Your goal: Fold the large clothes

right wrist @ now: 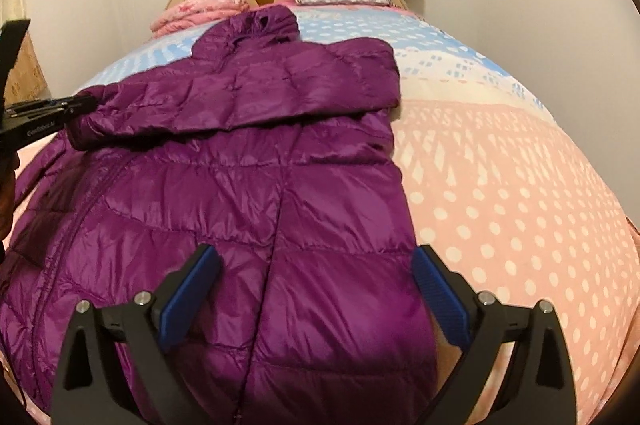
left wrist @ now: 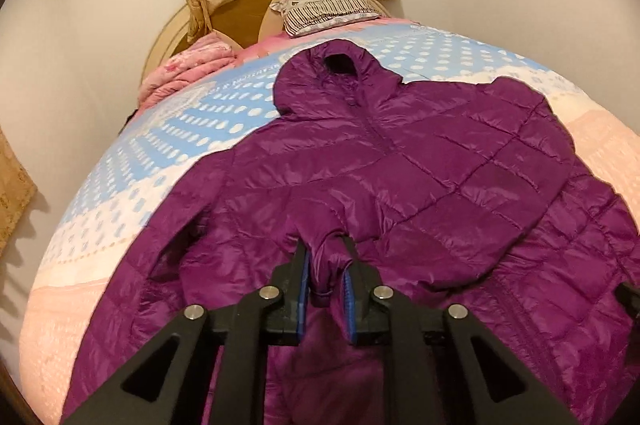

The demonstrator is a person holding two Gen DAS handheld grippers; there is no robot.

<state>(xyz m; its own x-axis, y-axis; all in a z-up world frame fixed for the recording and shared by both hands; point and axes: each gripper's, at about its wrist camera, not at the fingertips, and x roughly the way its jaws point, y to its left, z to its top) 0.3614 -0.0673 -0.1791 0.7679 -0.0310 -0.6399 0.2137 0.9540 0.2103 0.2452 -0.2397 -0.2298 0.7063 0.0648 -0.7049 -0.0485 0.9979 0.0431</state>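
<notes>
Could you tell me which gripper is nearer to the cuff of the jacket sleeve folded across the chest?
Left. The left gripper has its jaws shut on the sleeve cuff; the right gripper hangs open over the jacket's lower body.

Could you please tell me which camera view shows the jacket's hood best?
The left wrist view: the hood faces the camera, its dark opening visible. The right wrist view shows the hood only as a small bunched lump at the far end of the jacket.
</notes>
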